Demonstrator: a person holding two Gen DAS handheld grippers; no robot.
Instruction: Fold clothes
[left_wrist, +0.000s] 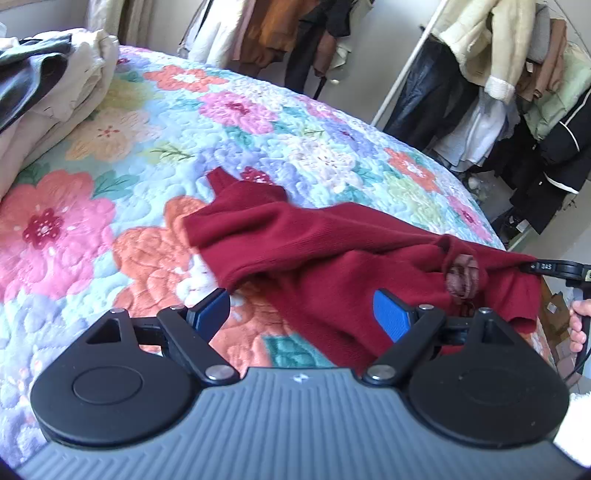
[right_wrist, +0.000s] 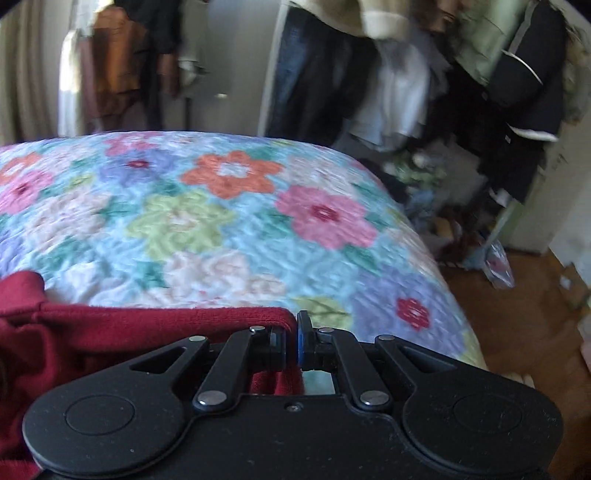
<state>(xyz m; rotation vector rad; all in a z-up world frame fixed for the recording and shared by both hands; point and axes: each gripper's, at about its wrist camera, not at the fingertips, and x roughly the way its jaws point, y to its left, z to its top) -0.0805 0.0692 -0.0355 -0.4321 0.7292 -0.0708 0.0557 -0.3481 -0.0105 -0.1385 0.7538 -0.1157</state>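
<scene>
Pinching the red sweater (right_wrist: 155, 325) — right tool (right_wrist: 291, 341); left tool (left_wrist: 301, 314) agape.

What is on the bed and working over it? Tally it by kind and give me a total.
Red sweater: 1, spread loosely on the quilt
Pile of folded clothes: 1, at the far left; the number of pieces in it cannot be told
Grippers: 2, left gripper open, right gripper shut on the sweater's edge
Total: 4
</scene>
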